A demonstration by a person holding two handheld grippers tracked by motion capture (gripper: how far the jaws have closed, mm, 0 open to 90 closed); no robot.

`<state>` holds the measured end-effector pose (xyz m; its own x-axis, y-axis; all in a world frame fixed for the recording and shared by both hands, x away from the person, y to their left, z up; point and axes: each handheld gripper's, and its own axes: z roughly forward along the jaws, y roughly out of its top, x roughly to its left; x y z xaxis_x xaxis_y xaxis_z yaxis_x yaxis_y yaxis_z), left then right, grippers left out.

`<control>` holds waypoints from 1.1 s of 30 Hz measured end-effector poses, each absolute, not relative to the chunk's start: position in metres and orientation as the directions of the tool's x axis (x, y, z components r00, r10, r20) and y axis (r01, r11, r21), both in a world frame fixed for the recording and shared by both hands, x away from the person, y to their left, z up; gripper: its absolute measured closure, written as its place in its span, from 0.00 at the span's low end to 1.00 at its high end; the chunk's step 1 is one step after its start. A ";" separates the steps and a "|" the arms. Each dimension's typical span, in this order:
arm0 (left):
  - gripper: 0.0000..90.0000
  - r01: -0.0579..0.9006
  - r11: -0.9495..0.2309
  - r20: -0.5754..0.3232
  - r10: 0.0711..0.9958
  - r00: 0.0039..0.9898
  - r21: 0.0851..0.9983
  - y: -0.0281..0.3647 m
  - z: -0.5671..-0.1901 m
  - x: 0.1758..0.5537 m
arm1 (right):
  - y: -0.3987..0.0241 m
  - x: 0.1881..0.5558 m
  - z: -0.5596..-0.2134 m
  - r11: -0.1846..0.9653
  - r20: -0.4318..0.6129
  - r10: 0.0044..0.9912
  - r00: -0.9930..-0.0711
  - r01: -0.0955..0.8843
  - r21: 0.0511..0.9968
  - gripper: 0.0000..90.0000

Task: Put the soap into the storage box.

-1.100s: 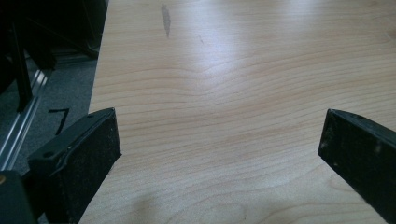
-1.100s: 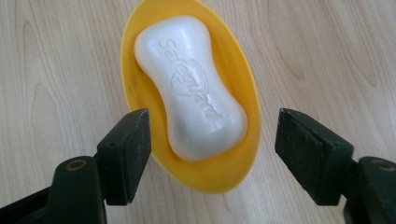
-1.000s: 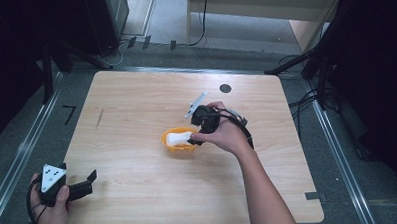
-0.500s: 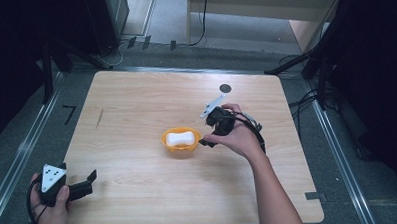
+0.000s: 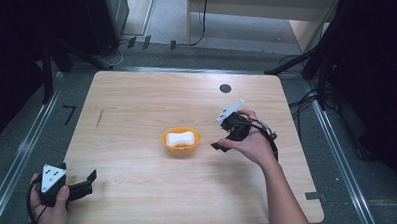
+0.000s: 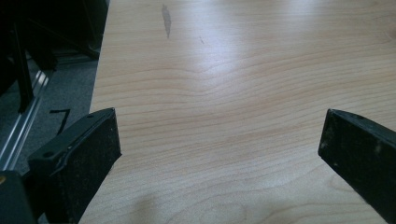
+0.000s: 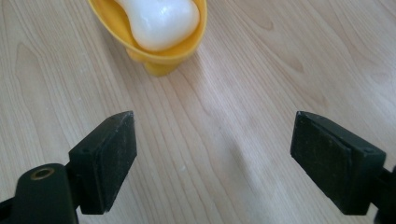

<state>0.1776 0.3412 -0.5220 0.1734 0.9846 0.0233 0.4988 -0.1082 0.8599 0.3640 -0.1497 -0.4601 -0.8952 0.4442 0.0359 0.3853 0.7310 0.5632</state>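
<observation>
A small orange bowl [image 5: 181, 141] stands near the middle of the wooden table [image 5: 136, 104], with a white bone-shaped piece [image 5: 180, 138] lying in it. My right gripper [image 5: 218, 146] hovers just right of the bowl; its jaws have just been opening and stand wide with nothing between them. In the right gripper view the bowl [image 7: 161, 55] and the white piece [image 7: 161, 21] lie ahead of the open right gripper [image 7: 212, 156]. My left gripper [image 5: 89, 180] rests at the table's front left corner, open and empty, as the left gripper view [image 6: 219, 149] shows over bare wood.
A small dark round mark [image 5: 225, 88] sits near the table's far edge. A dark streak [image 5: 100, 118] marks the wood at the left. Metal rails [image 5: 18, 158] run along both sides of the table, with cables and stands on the floor beyond.
My right gripper has let go of the white piece in the bowl, opened, and drawn back to the right. The left hand has stayed put.
</observation>
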 end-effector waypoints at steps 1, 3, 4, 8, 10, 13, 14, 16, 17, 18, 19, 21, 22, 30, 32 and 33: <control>0.00 0.498 -0.108 0.023 0.985 0.173 0.860 0.341 -0.522 0.178 | -0.153 0.363 -0.462 0.726 0.039 0.449 -0.893 0.390 0.566 0.17; 0.00 0.497 -0.108 0.023 0.985 0.173 0.861 0.341 -0.522 0.178 | -0.158 0.360 -0.464 0.719 0.041 0.463 -0.885 0.402 0.567 0.17; 0.00 0.498 -0.110 0.025 0.984 0.174 0.860 0.341 -0.522 0.178 | -0.162 0.358 -0.466 0.715 0.041 0.469 -0.882 0.407 0.568 0.17; 0.00 0.498 -0.112 0.027 0.984 0.175 0.860 0.341 -0.522 0.178 | -0.175 0.352 -0.472 0.694 0.055 0.494 -0.867 0.432 0.576 0.17; 0.00 0.498 -0.113 0.028 0.984 0.173 0.860 0.340 -0.522 0.177 | -0.185 0.347 -0.476 0.675 0.066 0.511 -0.857 0.447 0.587 0.17; 0.00 0.498 -0.114 0.031 0.984 0.173 0.859 0.340 -0.522 0.177 | -0.191 0.344 -0.479 0.667 0.068 0.518 -0.853 0.452 0.592 0.17; 0.00 0.498 -0.115 0.031 0.985 0.172 0.859 0.340 -0.522 0.178 | -0.194 0.343 -0.481 0.666 0.070 0.519 -0.852 0.454 0.592 0.17; 0.00 0.501 -0.116 0.033 0.985 0.171 0.858 0.340 -0.522 0.178 | -0.203 0.338 -0.486 0.655 0.071 0.532 -0.844 0.464 0.596 0.17; 0.00 0.501 -0.116 0.034 0.985 0.171 0.858 0.340 -0.522 0.178 | -0.205 0.337 -0.488 0.651 0.073 0.534 -0.842 0.464 0.601 0.17; 0.00 0.501 -0.117 0.034 0.985 0.172 0.857 0.340 -0.522 0.178 | -0.205 0.337 -0.488 0.651 0.073 0.534 -0.842 0.464 0.601 0.17; 0.00 0.501 -0.117 0.035 0.985 0.170 0.857 0.340 -0.522 0.178 | -0.208 0.335 -0.489 0.646 0.075 0.542 -0.837 0.472 0.600 0.17; 0.00 0.500 -0.117 0.035 0.985 0.170 0.858 0.340 -0.522 0.178 | -0.213 0.332 -0.493 0.631 0.083 0.550 -0.831 0.478 0.611 0.17; 0.00 0.500 -0.117 0.036 0.985 0.170 0.858 0.340 -0.522 0.178 | -0.216 0.330 -0.495 0.626 0.085 0.554 -0.828 0.482 0.613 0.17; 0.00 0.499 -0.118 0.037 0.985 0.168 0.859 0.339 -0.522 0.178 | -0.236 0.314 -0.507 0.542 0.100 0.602 -0.792 0.497 0.677 0.18; 0.00 0.499 -0.117 0.037 0.985 0.168 0.859 0.339 -0.522 0.178 | -0.243 0.310 -0.510 0.523 0.089 0.617 -0.782 0.491 0.697 0.18; 0.00 0.499 -0.117 0.037 0.985 0.167 0.859 0.339 -0.522 0.178 | -0.246 0.308 -0.512 0.512 0.088 0.623 -0.777 0.491 0.705 0.18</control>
